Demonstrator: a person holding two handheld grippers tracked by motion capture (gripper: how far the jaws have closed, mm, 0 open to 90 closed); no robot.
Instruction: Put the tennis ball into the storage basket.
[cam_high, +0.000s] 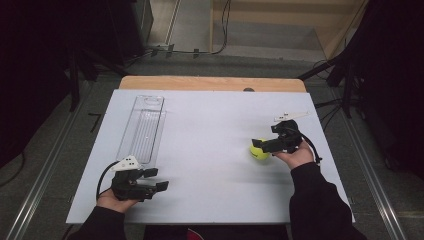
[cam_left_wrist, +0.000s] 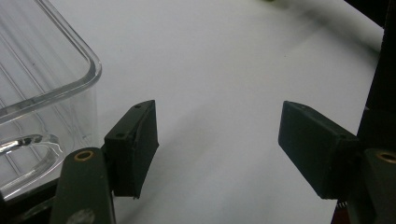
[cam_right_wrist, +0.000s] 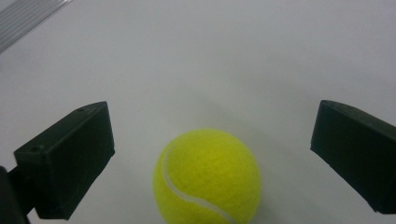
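- Counter (cam_high: 210, 150): white surface seen from above; the person's sleeved forearms enter from the 6 o'clock edge.
- Clear tray (cam_high: 144, 129): long transparent plastic container lying at about 10 o'clock on the counter, its long axis running toward 12 o'clock. In the left gripper view its rounded corner (cam_left_wrist: 56, 79) sits just beside the left-hand jaw.
- Left claw (cam_high: 156, 180): held in the left hand (cam_high: 117, 200) at about 7 o'clock, just beyond the tray's near end. The hand cups the body from below and the jaws point toward 3 o'clock. In the left gripper view (cam_left_wrist: 217, 149) the jaws stand wide apart with bare counter between them; nothing is gripped.
- Tennis ball (cam_high: 259, 151): yellow-green, resting on the counter at about 4 o'clock.
- Right claw (cam_high: 258, 144): held in the right hand (cam_high: 298, 156), palm under the body, jaws pointing toward 9 o'clock at the ball. In the right gripper view (cam_right_wrist: 212, 158) the jaws are spread wide, the ball (cam_right_wrist: 207, 176) lying between them, clear of both pads.
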